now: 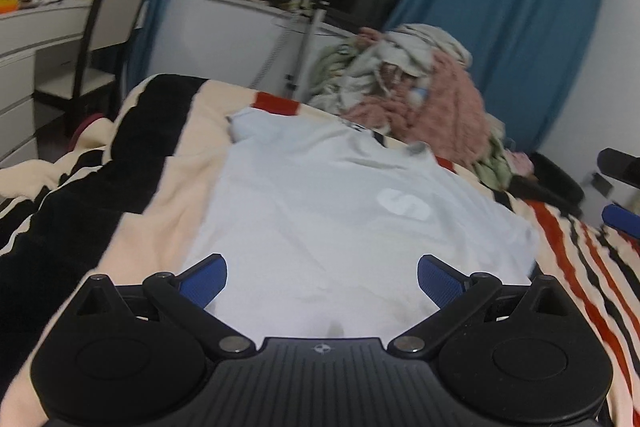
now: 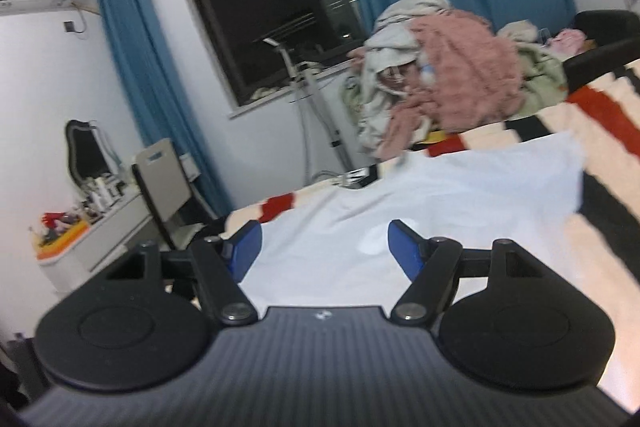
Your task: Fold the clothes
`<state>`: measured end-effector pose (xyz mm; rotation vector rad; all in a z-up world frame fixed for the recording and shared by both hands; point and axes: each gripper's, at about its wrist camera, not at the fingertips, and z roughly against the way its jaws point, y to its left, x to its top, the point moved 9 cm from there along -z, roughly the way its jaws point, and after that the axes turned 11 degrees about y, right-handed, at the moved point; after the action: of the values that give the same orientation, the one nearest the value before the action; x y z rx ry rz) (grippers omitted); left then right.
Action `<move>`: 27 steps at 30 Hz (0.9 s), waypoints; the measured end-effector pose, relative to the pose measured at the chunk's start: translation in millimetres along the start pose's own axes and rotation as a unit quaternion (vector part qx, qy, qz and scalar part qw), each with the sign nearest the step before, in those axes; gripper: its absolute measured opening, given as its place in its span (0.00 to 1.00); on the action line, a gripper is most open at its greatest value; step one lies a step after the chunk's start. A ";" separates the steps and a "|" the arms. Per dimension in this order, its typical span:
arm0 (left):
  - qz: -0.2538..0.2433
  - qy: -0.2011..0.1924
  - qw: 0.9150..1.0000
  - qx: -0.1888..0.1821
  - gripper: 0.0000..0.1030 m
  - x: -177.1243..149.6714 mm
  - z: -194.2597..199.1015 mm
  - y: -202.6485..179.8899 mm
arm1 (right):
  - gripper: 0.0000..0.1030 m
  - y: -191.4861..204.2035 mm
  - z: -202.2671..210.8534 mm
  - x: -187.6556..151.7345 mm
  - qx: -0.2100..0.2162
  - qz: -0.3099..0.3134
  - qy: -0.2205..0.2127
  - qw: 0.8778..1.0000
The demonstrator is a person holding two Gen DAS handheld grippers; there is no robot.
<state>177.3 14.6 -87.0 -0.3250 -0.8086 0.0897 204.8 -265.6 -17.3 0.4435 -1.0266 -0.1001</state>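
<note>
Shirt (image 1: 320, 203), pale blue, flat on striped blanket (image 1: 168, 187), collar at far end. Thin, limp, light; will sag and crease. Pinch hem corners or sleeve edge. Left gripper (image 1: 322, 281) spread wide, empty. Right gripper (image 2: 325, 251) parted, empty. Laundry pile (image 1: 420, 83) behind.

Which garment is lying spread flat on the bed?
The pale blue T-shirt with the white logo; the other clothes sit bunched in a heap behind it.
</note>
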 end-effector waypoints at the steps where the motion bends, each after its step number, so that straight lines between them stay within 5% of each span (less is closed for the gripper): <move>1: 0.006 -0.002 1.000 0.007 0.99 6.9 -5.2 4.5 | 0.69 1.9 -4.5 -2.8 0.005 0.004 0.001 1.000; 5: 0.004 -0.016 1.000 0.024 0.99 48.7 -37.3 9.6 | 0.69 -19.0 -27.7 -29.6 -0.008 0.031 0.019 0.999; 9: -0.009 -0.012 0.999 0.046 0.99 96.8 -90.3 12.6 | 0.70 -65.5 -64.4 -56.5 -0.064 0.024 0.079 0.995; 14: 0.020 0.004 0.996 0.084 0.97 144.2 -161.8 35.3 | 0.71 -82.7 -85.4 -53.8 -0.019 -0.058 0.097 0.993; 18: 0.004 0.025 0.990 0.137 0.67 164.3 -208.3 47.6 | 0.71 -76.8 -99.1 -65.3 0.013 -0.064 0.121 0.990; 20: -0.013 0.035 0.986 0.162 0.62 172.6 -228.4 50.0 | 0.71 -75.9 -106.4 -74.5 0.026 -0.069 0.140 0.987; 21: -0.032 0.040 0.983 0.177 0.45 175.2 -236.3 47.9 | 0.71 -78.2 -109.6 -75.2 0.027 -0.076 0.145 0.986; 22: -0.058 0.047 0.979 0.189 0.18 175.8 -243.5 42.1 | 0.71 -80.8 -112.7 -75.7 0.027 -0.084 0.150 0.985; 23: -0.082 0.058 0.974 0.202 0.06 175.4 -250.4 35.3 | 0.71 -83.9 -112.7 -74.3 0.029 -0.096 0.149 0.984; 27: -0.223 0.040 0.943 0.245 0.02 169.5 -254.1 -26.9 | 0.71 -101.1 -100.8 -64.0 0.019 -0.132 0.124 0.983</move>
<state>476.7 -40.4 -124.1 0.3277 -0.7339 -0.1460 269.0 -307.9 -153.6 0.6102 -0.7209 -0.2569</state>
